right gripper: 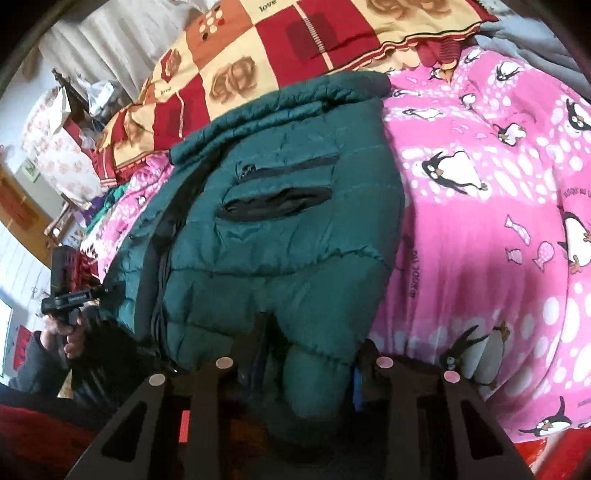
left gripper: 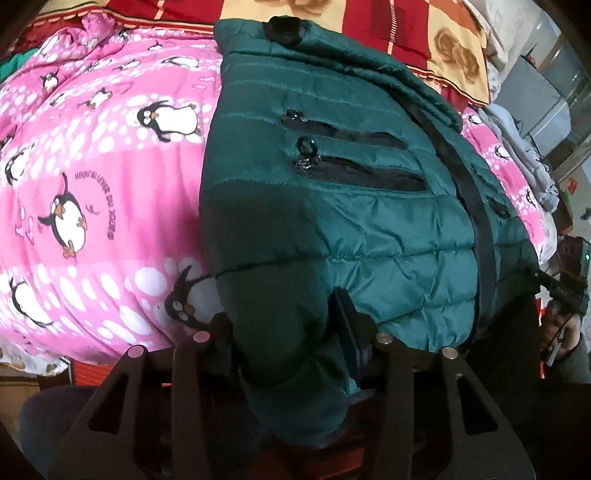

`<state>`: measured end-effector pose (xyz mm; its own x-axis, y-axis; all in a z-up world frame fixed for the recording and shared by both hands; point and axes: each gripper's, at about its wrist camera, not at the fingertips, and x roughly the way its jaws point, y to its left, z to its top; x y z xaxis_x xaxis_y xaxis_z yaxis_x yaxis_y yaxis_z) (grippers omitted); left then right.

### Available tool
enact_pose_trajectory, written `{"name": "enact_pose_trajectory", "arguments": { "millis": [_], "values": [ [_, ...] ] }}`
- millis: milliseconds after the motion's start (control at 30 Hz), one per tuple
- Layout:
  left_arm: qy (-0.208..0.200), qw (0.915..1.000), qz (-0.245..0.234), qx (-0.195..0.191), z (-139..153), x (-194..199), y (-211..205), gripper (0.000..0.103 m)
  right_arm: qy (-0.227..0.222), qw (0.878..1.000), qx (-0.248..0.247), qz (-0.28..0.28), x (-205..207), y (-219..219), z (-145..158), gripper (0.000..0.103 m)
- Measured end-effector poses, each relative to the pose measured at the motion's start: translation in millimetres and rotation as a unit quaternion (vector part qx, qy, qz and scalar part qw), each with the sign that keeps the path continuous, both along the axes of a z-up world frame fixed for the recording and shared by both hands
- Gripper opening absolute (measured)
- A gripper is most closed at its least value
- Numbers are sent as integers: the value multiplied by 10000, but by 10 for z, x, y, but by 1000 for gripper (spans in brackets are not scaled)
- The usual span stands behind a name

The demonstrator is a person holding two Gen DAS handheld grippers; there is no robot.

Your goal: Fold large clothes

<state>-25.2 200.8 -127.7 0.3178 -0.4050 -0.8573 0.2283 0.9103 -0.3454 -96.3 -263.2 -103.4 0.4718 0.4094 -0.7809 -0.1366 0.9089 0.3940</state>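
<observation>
Left wrist view first: on my far left I have the pink penguin blanket (left gripper: 92, 177) spread over the bed, and lying on it, toward the middle and right, the green jacket (left gripper: 351, 206), face up with two dark pocket zips (left gripper: 354, 155) one above the other and a black front zipper (left gripper: 469, 206) running down its right part. Behind it sits a red and yellow quilt (left gripper: 406, 29). My left gripper (left gripper: 288, 332) is clenched on a fold of the jacket's near hem, the padded cloth bulging out between the two fingers and hanging toward the camera. At the far right edge I can make out the other gripper's body (small and dark, detail hard to read). Right wrist view: at the left edge a hand (right gripper: 70, 339) holds the left gripper's handle beside the jacket's edge; a cluttered shelf stands behind it. In the middle the jacket (right gripper: 280, 229) lies on the bed with the same pockets facing up, and my right gripper (right gripper: 306, 354) grips its near hem, a thick roll of green cloth pinched between the fingers. To the right the blanket (right gripper: 498, 206) fills the rest, with the quilt (right gripper: 280, 40) across the top.
</observation>
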Motion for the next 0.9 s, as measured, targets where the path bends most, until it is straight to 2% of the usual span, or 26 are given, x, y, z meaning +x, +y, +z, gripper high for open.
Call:
{"name": "enact_pose_trajectory", "arguments": {
  "millis": [33,67,133,267,433,633,900],
  "values": [
    [-41,10000,21,-31,26,-23,5,39,-124,9999,-78,55,-22,30,46,33],
    [-65,10000,26,-51,57,-43,9,16,-221,9996,-137,88,-47,45,82,27],
    [-242,9997,-25,-75,196,-103,22,11,-501,9984,-217,135,-128,74,189,20],
    [-535,9983,-43,-219,479,-218,96,11,-865,9960,-176,140,-278,59,358,14],
    [-742,9960,71,-484,756,-403,351,11,-1211,9919,-144,348,-517,61,643,13],
    [-832,9928,134,-848,946,-669,551,11,-1433,9889,45,386,-798,28,923,13],
    [-1007,9901,70,-974,1068,-1012,578,11,-1534,9870,84,472,-1130,24,1119,13]
  ]
}}
